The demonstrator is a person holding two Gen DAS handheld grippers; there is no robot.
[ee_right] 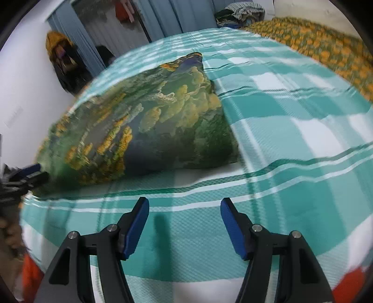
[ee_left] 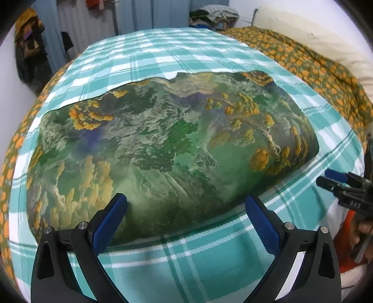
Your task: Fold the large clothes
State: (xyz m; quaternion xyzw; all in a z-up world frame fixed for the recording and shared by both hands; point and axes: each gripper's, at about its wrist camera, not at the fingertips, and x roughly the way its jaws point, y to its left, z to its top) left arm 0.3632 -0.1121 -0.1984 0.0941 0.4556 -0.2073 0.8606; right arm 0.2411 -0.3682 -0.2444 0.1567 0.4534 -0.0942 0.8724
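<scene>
where the garment (ee_left: 167, 149) lies, it is spread flat on a teal-and-white checked sheet (ee_left: 198, 263) covering the bed, a large green cloth printed with orange and yellow patches, its far edge uneven and its near edge running just ahead of the left gripper (ee_left: 186, 209). that gripper hangs over the near edge with its jaws wide apart and nothing between them; its left blue pad (ee_left: 109, 223) sits over the cloth and its right pad over the bare sheet just beside the hem. whether the pad touches the cloth cannot be told.

in the right wrist view the same garment (ee_right: 149, 125) is seen from its right end, which rises in a soft bulge from the sheet (ee_right: 291, 144). the right gripper (ee_right: 184, 225) is over bare sheet, near that end but apart from it, jaws wide and empty. its shadow falls on the sheet between the fingers. in the left view the right gripper (ee_left: 335, 179) shows at the right edge, off the garment's corner, with part of a hand (ee_left: 363, 235) behind it.

surroundings: an orange-flowered green bedspread (ee_left: 310, 63) is bunched along the right side of the bed, well apart from the garment, with a cream pillow (ee_left: 303, 30) behind it. a heap of clothes (ee_left: 214, 16) sits at the far end. blue curtains (ee_right: 163, 16) and dark hanging clothes (ee_right: 63, 60) stand against the far wall. nothing lies on the garment or between it and either gripper.
</scene>
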